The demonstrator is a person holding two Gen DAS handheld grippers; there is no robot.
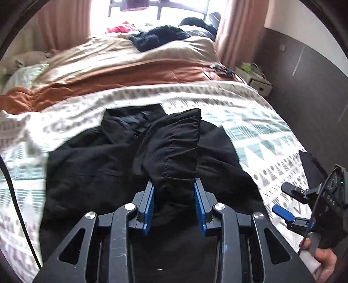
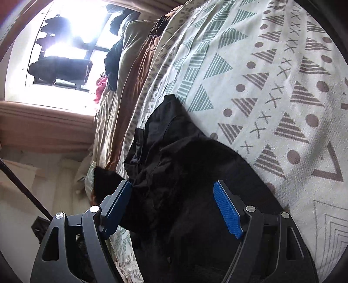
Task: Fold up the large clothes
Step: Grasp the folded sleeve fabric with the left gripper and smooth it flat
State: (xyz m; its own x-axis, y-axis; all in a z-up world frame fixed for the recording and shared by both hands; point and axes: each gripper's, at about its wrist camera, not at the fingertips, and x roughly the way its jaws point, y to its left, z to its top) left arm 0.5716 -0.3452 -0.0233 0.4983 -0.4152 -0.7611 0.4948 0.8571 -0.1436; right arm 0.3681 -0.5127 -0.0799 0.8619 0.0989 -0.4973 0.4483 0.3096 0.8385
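Large black garment of thin woven cloth (image 1: pixel 91 165), crumpled across the near part of a bed under a white bedspread printed with teal and grey-brown triangles, dots and crosses (image 1: pixel 261 135). One gathered, stitched fold (image 1: pixel 174 148) lifted off the heap and standing up between the blue-padded fingers (image 1: pixel 150 206) of the left gripper (image 1: pixel 174 204), clamped on that bunch of cloth. Rest of the garment hanging and pooling below, touching the bedspread on both sides.

Right gripper (image 2: pixel 174 209) held over the same black cloth, fingers (image 2: pixel 228 209) well apart, cloth beneath and between them but no pad pressing on it. In the left wrist view, same gripper at the right edge (image 1: pixel 285 200), carried by a hand (image 1: pixel 324 263), above the bedspread's right border.

Bare patterned bedspread open to the right of the garment and beyond it. Farther up the bed, a rust-orange and beige quilt (image 1: pixel 121 71) with another dark garment (image 1: pixel 158 37) on top; pink curtains (image 1: pixel 235 28) and a bright window (image 1: pixel 130 13) behind. Dark wall panel (image 1: pixel 304 82) close along the bed's right edge.
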